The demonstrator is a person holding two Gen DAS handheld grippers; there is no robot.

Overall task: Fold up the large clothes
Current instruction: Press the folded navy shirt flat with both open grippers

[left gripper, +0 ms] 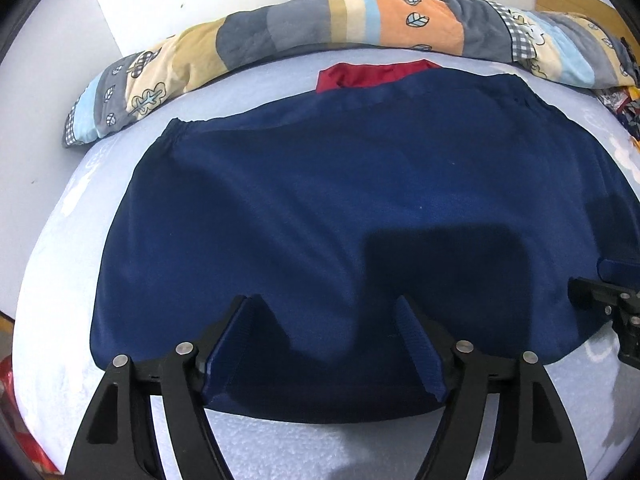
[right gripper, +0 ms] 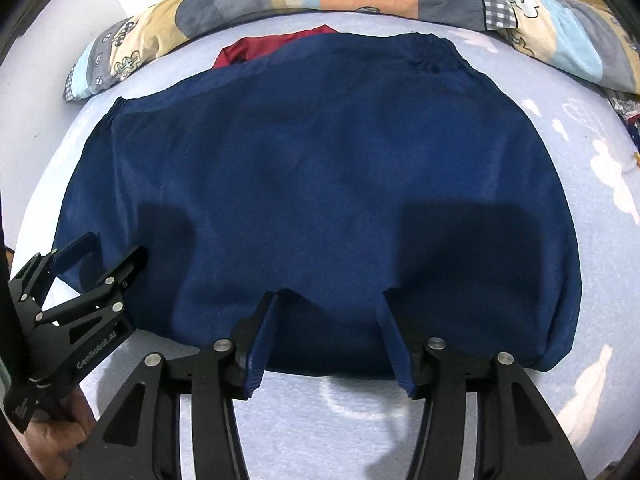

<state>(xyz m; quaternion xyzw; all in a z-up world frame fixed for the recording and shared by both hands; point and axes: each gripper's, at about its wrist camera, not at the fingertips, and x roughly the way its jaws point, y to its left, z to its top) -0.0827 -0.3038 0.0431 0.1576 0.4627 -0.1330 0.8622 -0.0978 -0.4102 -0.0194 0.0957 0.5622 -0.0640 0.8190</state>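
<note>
The dark blue jacket [left gripper: 320,208] lies flat on the pale blue bed sheet [right gripper: 600,240]. It looks soft, light and floppy. Left gripper [left gripper: 326,316] and right gripper [right gripper: 328,312] are both apart at its near edge; grab there.

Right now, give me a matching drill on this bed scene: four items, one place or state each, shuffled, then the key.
Items
1. navy garment
2. red cloth
3. patchwork quilt roll
4. left gripper

Place or state
A. rolled along the far edge of the light blue sheet
B. spread flat over the middle of the bed
C. open, fingers over the garment's near hem
D. peeking out from under the garment's far edge

Pairs: 1-B, 2-D, 3-A, 4-C
</note>
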